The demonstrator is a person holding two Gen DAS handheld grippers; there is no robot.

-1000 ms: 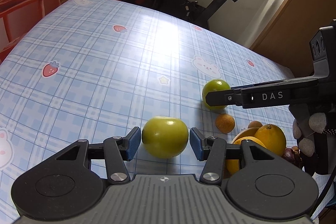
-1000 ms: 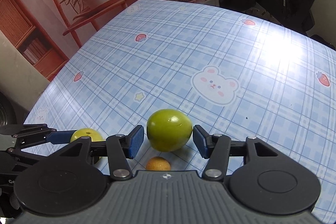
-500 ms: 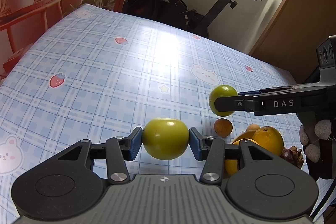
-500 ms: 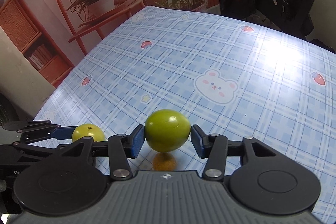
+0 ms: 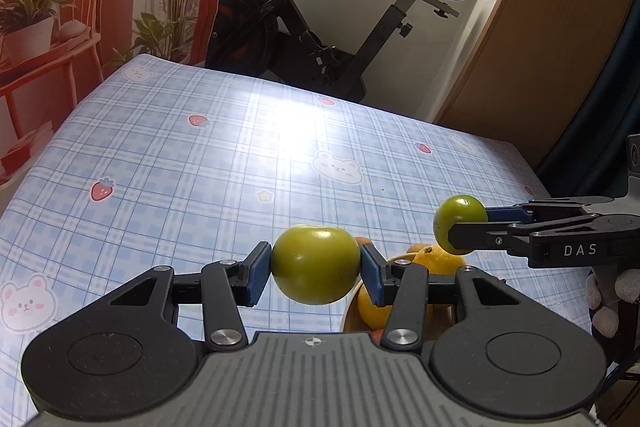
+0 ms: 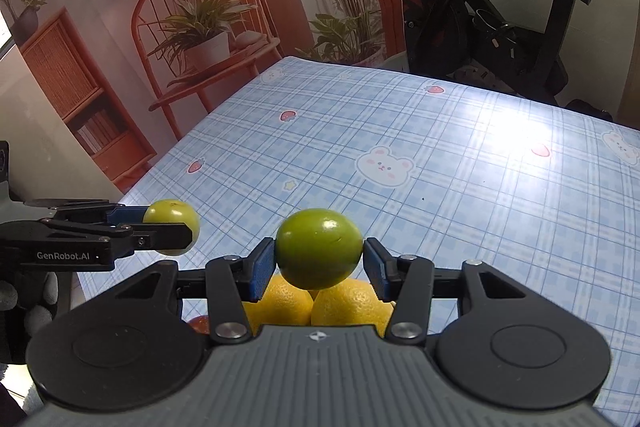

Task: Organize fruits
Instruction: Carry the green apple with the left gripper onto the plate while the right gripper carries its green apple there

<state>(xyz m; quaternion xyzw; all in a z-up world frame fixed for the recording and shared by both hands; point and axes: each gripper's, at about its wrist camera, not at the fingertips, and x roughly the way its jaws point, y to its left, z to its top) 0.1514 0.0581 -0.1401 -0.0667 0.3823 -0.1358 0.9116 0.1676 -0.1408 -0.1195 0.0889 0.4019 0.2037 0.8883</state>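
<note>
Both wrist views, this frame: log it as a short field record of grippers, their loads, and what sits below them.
left gripper: shut on green apple, held above the table
right gripper: shut on green fruit, held above the table
below right gripper: yellow citrus fruits, close together
surface: blue checked tablecloth
background: exercise bike

Two green fruits, the yellower [image 5: 316,269] and the darker [image 6: 319,247], hang above the cloth; oranges [image 6: 350,301] heaped below.

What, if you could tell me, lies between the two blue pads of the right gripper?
A green fruit sits clamped between the right gripper's pads, held above the yellow citrus below; the right wrist view shows this.
</note>
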